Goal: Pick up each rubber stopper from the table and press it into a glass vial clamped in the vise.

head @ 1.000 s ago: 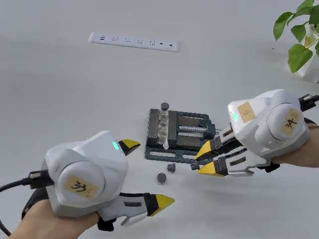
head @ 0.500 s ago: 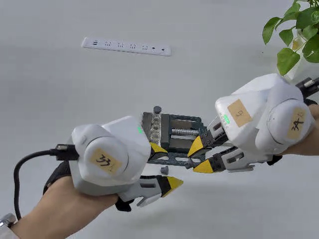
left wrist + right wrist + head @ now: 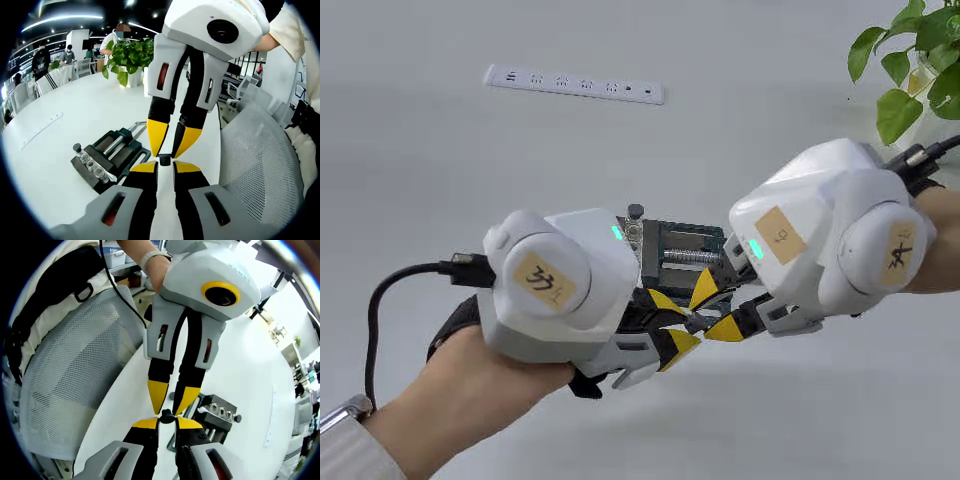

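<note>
**Step in hand:** a hand-over or re-gripping of one rubber stopper [image 3: 164,160], held in the air on my side of the vise [image 3: 692,238]. Pressing has not begun. My left claw [image 3: 165,168] and right claw [image 3: 167,423] meet tip to tip on the stopper, each narrowed to about its width. I cannot tell which claw bears it. At the far end of the vise one vial [image 3: 81,156] already carries a stopper. The vials beside it [image 3: 95,170] stand open.

**Next move, in my judgement:** one claw lets go cleanly while the other keeps a square grip, then carries the stopper over an open vial in the vise.

**Against a second ago:** my left claw then gaped wide, short of the vise and apart from the right. Its jaws have since narrowed and the tips have joined. Two loose stoppers then lay on the desk [image 3: 470,180] before the vise, and the claws now hide that spot.
</note>
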